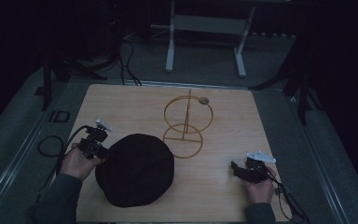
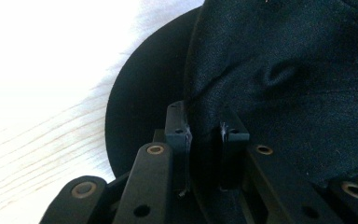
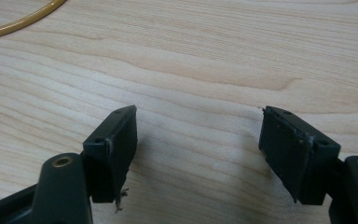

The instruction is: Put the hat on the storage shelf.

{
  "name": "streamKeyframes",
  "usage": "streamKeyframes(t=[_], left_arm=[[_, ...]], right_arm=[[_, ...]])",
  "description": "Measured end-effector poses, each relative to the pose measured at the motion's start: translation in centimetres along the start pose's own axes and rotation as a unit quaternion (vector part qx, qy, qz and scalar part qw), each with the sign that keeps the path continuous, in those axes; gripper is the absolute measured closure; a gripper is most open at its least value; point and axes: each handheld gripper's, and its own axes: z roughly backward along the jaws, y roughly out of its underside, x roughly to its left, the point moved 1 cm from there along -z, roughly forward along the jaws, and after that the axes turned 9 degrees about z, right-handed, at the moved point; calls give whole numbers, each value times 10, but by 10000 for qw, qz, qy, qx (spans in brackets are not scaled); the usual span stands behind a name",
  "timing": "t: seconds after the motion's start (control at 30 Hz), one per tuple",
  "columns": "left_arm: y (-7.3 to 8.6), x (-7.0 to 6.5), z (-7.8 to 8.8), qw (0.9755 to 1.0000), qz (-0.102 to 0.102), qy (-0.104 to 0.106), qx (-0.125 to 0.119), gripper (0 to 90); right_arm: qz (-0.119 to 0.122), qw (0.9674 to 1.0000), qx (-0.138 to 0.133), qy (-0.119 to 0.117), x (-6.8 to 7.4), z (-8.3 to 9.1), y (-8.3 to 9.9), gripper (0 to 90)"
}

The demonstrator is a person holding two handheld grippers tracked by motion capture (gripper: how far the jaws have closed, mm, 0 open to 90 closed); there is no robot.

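We are seeing a plain black hat lying on a pale wood-grain table. We are also seeing a golden-yellow wire stand.

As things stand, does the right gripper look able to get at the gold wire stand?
Probably yes: the right gripper is open and empty, with bare table between it and the gold wire stand.

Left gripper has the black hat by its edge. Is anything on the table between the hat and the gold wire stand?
Nothing visible. The left gripper is shut on the black hat, and bare table lies between the hat and the gold wire stand. The stand's lower ring sits close beside the hat. The right gripper rests open, off to the side.
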Motion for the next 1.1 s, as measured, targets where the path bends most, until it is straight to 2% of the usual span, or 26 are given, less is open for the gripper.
streamKeyframes(t=[0.47,0.73,1.1], left_arm=[[-18,13,33,9995,149,146,-226,780],[-26,15,58,9997,11,45,-230,779],[-37,17,77,9997,-29,52,-225,779]], right_arm=[[-2,10000,1,-3,0,0,0,279],[1,10000,3,-5,0,0,0,277],[0,10000,3,-3,0,0,0,277]])
